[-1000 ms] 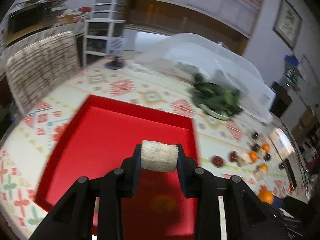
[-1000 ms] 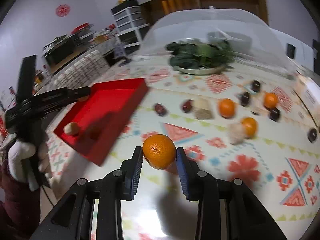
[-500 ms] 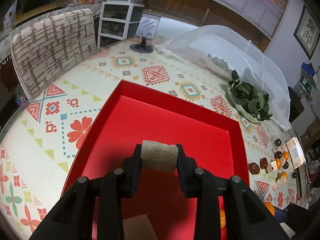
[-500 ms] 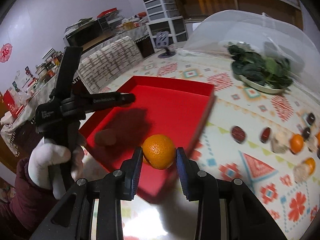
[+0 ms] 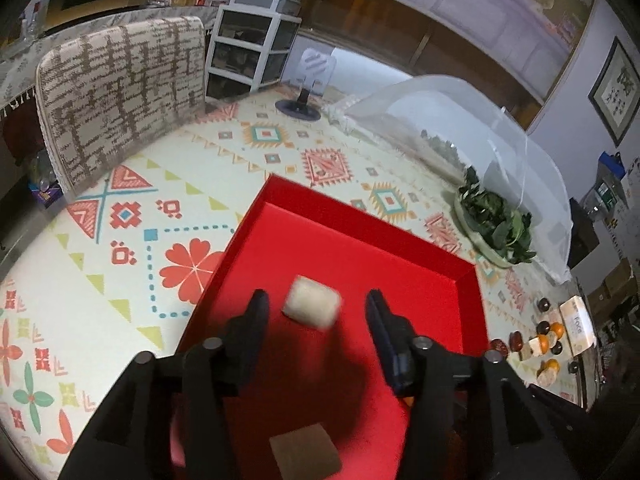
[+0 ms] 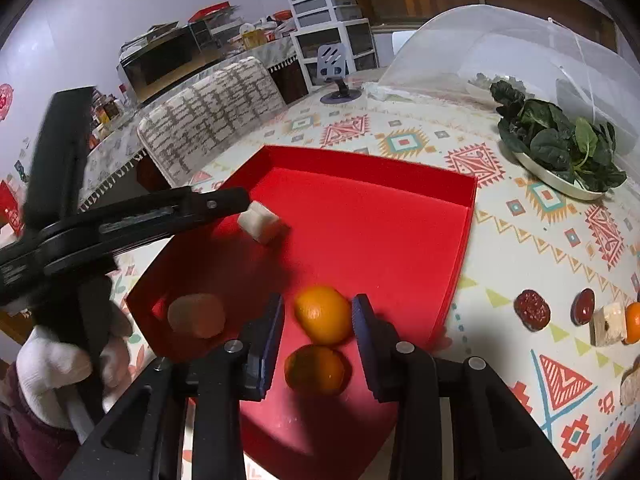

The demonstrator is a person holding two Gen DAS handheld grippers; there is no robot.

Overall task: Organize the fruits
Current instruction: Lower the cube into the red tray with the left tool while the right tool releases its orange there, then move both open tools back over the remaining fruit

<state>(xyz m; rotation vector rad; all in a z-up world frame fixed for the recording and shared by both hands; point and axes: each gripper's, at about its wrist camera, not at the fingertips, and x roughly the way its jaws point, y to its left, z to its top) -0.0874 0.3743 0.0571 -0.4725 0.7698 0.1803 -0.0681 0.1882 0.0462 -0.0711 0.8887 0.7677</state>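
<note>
Patterned oilcloth covered the dining table [image 5: 120,248], and the red tray [image 6: 464,236] sat on it near the chair side. I had the left gripper [image 5: 316,312] spread wide over the tray, with the pale chunk [image 5: 313,306] loose between its fingers, blurred, so I could not tell whether it was yet resting on the tray floor. My right gripper [image 6: 318,320] was likewise spread, its fingers clear on either side of an orange [image 6: 323,314] lying on the tray beside a second orange [image 6: 316,369]. A tan piece [image 6: 196,315] sat in the near left corner. More fruit [image 6: 532,310] waited in a row on the cloth, well apart from the tray.

I judged the oranges firm, round and inclined to roll, best pinched across the widest part. The pale chunk looked light and possibly crumbly, so its flat sides suited a gentle squeeze.
</note>
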